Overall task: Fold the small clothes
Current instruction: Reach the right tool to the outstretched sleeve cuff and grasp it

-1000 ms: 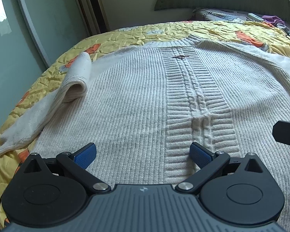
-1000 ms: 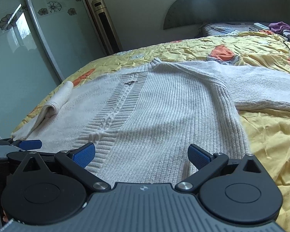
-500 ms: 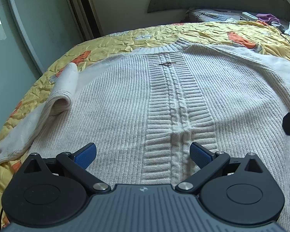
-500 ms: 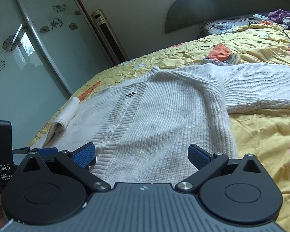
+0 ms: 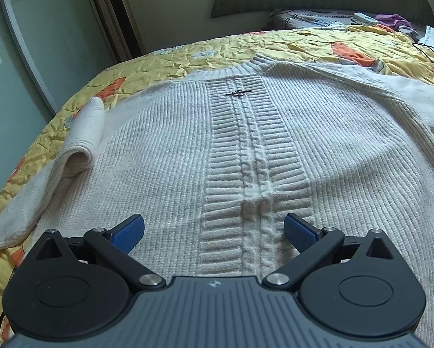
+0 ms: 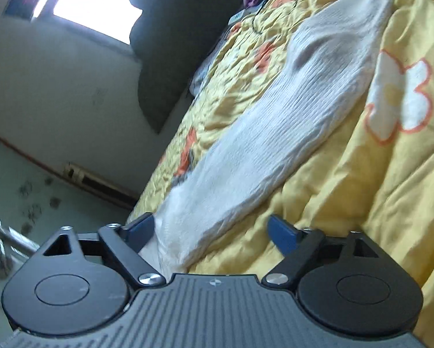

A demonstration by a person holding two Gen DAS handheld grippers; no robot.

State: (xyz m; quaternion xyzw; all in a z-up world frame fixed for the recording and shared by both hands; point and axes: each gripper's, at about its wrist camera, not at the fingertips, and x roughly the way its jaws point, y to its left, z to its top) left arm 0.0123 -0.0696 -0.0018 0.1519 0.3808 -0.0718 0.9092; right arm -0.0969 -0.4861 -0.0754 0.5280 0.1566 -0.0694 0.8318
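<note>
Left wrist view: cream cable-knit sweater (image 5: 246, 150) flat on yellow floral bedspread (image 5: 188, 55); left hand-held gripper (image 5: 214, 230) wide open, empty. Right hand-held gripper (image 6: 211, 229) closing, sweater sleeve (image 6: 289, 121) between jaws, ungripped.

Ribbed knit sweater (image 5: 275, 150) on glossy crinkled bedspread (image 5: 211, 52).

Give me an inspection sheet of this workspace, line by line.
Surface: bed with a yellow flowered quilt, crumpled.
Job's things: white knit sweater spread flat; one sleeve doubled over, the other sleeve stretched out.
Clutter: small metal ring on the sweater; purple cloth and remote by the headboard.
Grippers: left gripper open above the hem; right gripper closing, sleeve base between its jaws.
Cables: black cord on the quilt.
Surroundings: glass door, tower unit, wall.
</note>
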